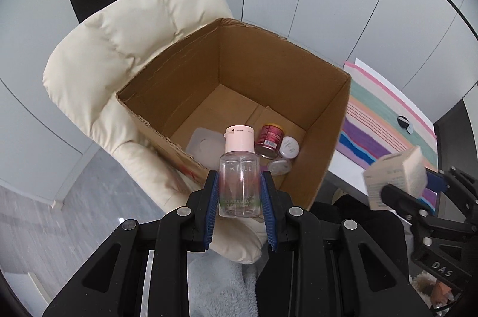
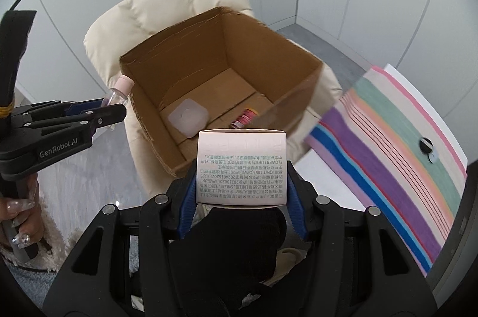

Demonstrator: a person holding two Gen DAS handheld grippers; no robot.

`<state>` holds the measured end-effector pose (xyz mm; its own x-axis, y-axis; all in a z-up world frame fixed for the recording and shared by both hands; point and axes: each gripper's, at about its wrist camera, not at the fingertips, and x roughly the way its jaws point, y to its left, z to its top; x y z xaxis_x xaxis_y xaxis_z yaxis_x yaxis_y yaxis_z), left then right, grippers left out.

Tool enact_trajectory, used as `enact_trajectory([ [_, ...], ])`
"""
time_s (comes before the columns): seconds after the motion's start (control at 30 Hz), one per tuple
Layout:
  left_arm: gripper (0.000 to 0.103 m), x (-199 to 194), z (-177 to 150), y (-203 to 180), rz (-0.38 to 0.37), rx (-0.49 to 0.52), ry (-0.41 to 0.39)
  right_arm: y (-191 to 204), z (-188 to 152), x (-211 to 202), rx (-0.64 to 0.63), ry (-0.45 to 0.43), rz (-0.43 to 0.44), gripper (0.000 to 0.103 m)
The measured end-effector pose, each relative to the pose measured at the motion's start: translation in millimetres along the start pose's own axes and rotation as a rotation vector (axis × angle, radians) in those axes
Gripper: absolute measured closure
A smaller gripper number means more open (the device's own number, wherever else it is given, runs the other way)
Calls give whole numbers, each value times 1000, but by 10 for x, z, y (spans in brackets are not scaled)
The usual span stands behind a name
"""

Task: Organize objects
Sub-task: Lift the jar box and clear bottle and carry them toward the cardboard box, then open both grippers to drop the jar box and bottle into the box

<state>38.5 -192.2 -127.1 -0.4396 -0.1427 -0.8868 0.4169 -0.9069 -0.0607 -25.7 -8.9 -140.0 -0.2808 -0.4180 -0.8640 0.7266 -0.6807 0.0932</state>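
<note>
My left gripper [image 1: 240, 190] is shut on a clear bottle with a pink cap [image 1: 239, 167] and holds it over the near rim of an open cardboard box [image 1: 191, 72]. In the box lie a red can [image 1: 269, 139], a white-lidded jar [image 1: 289, 147], a small clear jar [image 1: 279, 166] and a translucent square lid [image 1: 204, 148]. My right gripper [image 2: 242, 191] is shut on a pale pink carton with printed text [image 2: 242, 167], held above the box's near edge [image 2: 179, 164]. The left gripper with the bottle [image 2: 118, 96] shows left of the box.
The box sits on a cream padded armchair [image 1: 119, 48]. A striped cloth [image 2: 397, 155] covers a table at the right, with a small black and white object [image 2: 426, 148] on it. White wall panels stand behind.
</note>
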Motion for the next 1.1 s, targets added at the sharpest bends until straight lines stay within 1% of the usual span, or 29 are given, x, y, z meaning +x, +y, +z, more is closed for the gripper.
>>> enact_trajectory([
  [0.13, 75, 71, 130, 21, -2, -2, -10, 88, 162, 172, -25, 15, 7, 49],
  [0.2, 75, 132, 213, 56, 1, -11, -29, 123, 247, 272, -40, 23, 8, 49],
  [0.3, 75, 271, 341, 80, 24, -2, -45, 139, 381, 429, -57, 36, 16, 49],
  [0.4, 75, 490, 495, 131, 25, -14, -20, 152, 538, 623, -67, 42, 9, 49],
  [0.5, 75, 666, 617, 185, 26, -34, 0, 152, 674, 816, -71, 51, 21, 49],
  [0.63, 74, 799, 715, 228, 33, -45, 0, 128, 816, 1030, -70, 66, 14, 48],
  [0.67, 72, 819, 727, 245, 34, -55, 1, 110, 857, 1070, -63, 55, 28, 48],
  [0.7, 54, 855, 747, 279, 37, -72, 14, 98, 879, 1092, -56, 45, 32, 42],
  [0.73, 27, 880, 763, 301, 39, -80, 28, 89, 903, 1118, -49, 42, 28, 23],
  [0.77, 18, 907, 769, 334, 42, -95, 45, 72, 925, 1153, -39, 42, 18, 13],
  [0.8, 11, 913, 762, 379, 43, -118, 49, 58, 937, 1159, -29, 28, 19, 4],
  [0.87, 11, 906, 757, 421, 31, -133, 51, 53, 950, 1156, -14, 7, 26, 3],
  [0.97, 11, 896, 759, 445, 36, -141, 48, 48, 948, 1182, -6, 16, 37, 3],
  [1.1, 11, 886, 773, 409, 46, -124, 44, 65, 930, 1175, -17, 21, 32, 3],
])
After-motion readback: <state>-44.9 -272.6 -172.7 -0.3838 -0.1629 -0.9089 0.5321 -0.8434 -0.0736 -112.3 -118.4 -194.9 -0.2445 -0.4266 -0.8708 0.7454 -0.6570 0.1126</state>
